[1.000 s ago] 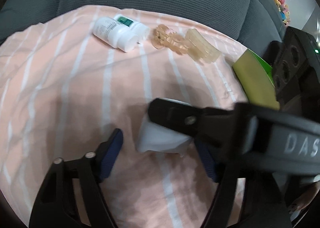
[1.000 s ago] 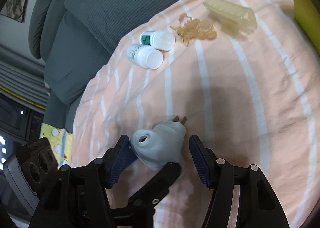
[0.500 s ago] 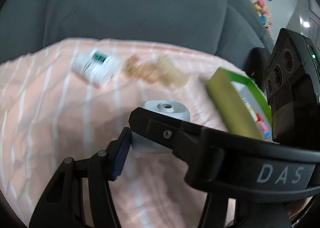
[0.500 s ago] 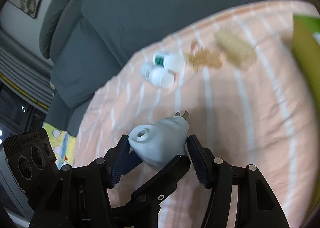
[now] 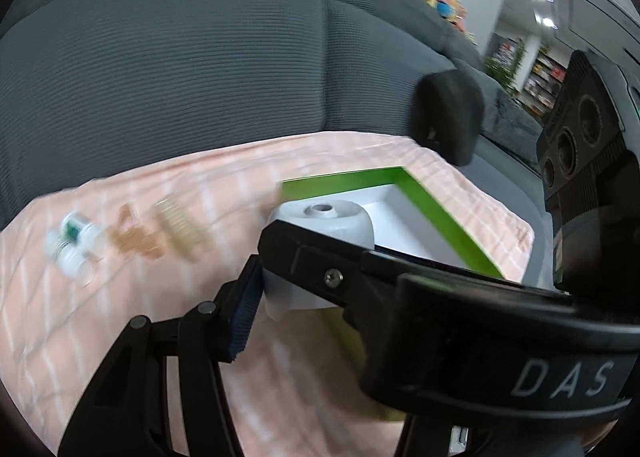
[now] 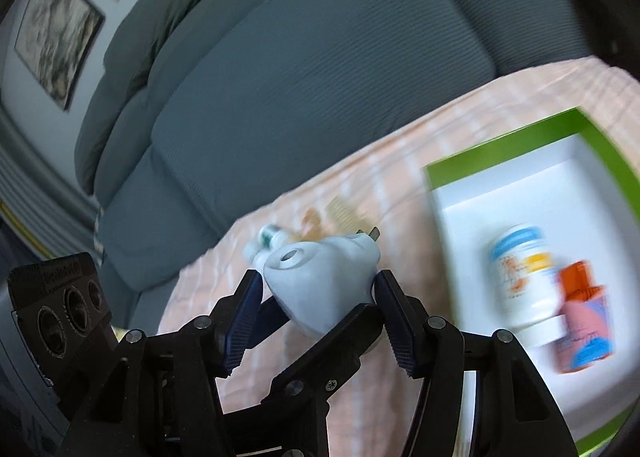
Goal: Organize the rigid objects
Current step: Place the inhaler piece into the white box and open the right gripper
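A white plug-in device (image 5: 320, 221) with two metal prongs hangs above the peach striped cloth (image 5: 120, 337), held from two sides. My right gripper (image 6: 318, 297) is shut on the device (image 6: 320, 281), with a blue pad against each flank. My left gripper (image 5: 304, 297) is closing on it: its left pad presses the device's side, while its other finger is hidden behind the right gripper's black finger. An open green box (image 6: 500, 141) with a white inside lies to the right, just beyond the device.
The box (image 5: 440, 217) holds a white bottle (image 6: 520, 277) and an orange-and-pink item (image 6: 580, 317). Two small white bottles (image 5: 72, 245) and amber hair clips (image 5: 160, 233) lie blurred on the cloth's far left. Grey sofa cushions (image 5: 200, 77) rise behind.
Both grippers have lifted the device off the cloth and carried it to the right, toward the green box. The box's inside has come into view; the bottles and clips now lie farther off.
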Demonstrator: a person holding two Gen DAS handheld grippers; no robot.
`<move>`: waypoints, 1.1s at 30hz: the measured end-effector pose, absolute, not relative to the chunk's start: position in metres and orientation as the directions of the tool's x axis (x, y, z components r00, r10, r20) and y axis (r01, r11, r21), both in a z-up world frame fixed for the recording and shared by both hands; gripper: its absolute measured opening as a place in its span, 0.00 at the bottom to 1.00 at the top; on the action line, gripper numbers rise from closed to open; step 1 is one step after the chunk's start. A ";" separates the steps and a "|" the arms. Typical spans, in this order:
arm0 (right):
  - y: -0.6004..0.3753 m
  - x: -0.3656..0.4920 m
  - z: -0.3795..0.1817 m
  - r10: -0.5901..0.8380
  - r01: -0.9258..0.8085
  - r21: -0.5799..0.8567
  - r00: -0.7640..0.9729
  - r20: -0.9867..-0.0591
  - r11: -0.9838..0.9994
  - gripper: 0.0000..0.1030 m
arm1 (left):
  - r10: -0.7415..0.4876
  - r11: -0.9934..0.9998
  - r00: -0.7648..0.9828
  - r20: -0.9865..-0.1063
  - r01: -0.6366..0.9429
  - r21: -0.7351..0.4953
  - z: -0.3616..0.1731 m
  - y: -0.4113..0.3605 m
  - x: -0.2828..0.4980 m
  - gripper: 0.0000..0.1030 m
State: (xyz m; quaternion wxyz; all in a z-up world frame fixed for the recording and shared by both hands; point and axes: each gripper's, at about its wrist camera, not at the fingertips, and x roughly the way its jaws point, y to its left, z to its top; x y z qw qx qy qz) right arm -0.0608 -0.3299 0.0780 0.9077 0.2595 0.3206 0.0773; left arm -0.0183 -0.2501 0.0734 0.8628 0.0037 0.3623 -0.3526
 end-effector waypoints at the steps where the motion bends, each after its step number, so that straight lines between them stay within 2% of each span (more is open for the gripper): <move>1: -0.339 -0.066 0.079 0.293 0.039 0.523 0.792 -0.535 0.851 0.60 | -0.613 0.739 0.476 -0.630 0.627 -0.246 0.073 -0.261 -0.020 0.52; 16: -0.429 -0.097 0.052 0.169 0.222 0.572 0.818 -0.550 0.790 0.60 | -0.671 0.631 0.331 -0.664 0.725 -0.276 0.044 -0.345 -0.021 0.52; 28: -0.449 -0.096 0.033 0.122 0.316 0.565 0.787 -0.604 0.762 0.60 | -0.668 0.637 0.254 -0.700 0.682 -0.361 0.021 -0.355 -0.019 0.52; 31: -0.449 -0.099 0.034 0.113 0.323 0.568 0.792 -0.600 0.757 0.60 | -0.657 0.648 0.271 -0.703 0.679 -0.344 0.024 -0.351 -0.023 0.52; 33: -0.448 -0.102 0.036 0.082 0.344 0.550 0.789 -0.608 0.761 0.64 | -0.652 0.659 0.292 -0.699 0.674 -0.333 0.028 -0.345 -0.026 0.54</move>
